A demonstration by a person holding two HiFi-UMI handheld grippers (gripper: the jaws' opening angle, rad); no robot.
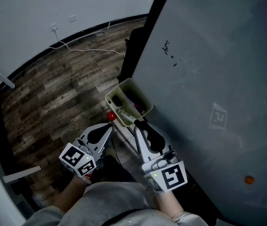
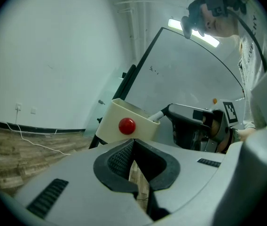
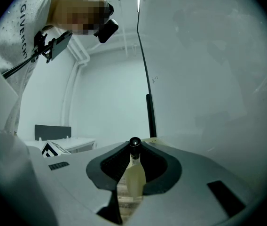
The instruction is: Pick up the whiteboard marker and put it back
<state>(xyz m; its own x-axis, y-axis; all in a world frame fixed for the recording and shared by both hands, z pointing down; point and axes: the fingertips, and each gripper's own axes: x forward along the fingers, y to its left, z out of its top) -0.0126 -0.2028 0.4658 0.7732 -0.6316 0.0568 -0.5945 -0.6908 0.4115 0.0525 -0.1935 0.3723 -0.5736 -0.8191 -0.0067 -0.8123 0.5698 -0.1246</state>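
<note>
The pick-up looks done. The right tool (image 3: 134,147) is clenched on the whiteboard marker (image 3: 134,171), whose black end points straight out between the jaws with the pale barrel behind it. In the head view, just below the middle of the frame, the marker's far end reaches the near rim of the cream pen holder (image 1: 124,86) fixed to the whiteboard's edge. The left gripper view shows the same white end poking over that rim. What seems left is to slide the marker fully in and let go.

The left tool (image 2: 133,142) is closed on nothing, with only floor showing through the slit behind its pads. It sits at the lower left of the head view, just beside the holder's red round magnet (image 1: 111,116).

The holder already has a dark item and something pinkish inside, so the marker must find a gap among them. The whiteboard (image 1: 208,55) fills the right of the frame, with an orange dot (image 1: 249,179) at the lower right. A white cable (image 1: 86,50) trails over the wooden floor (image 1: 53,93) at the upper left, well apart.
</note>
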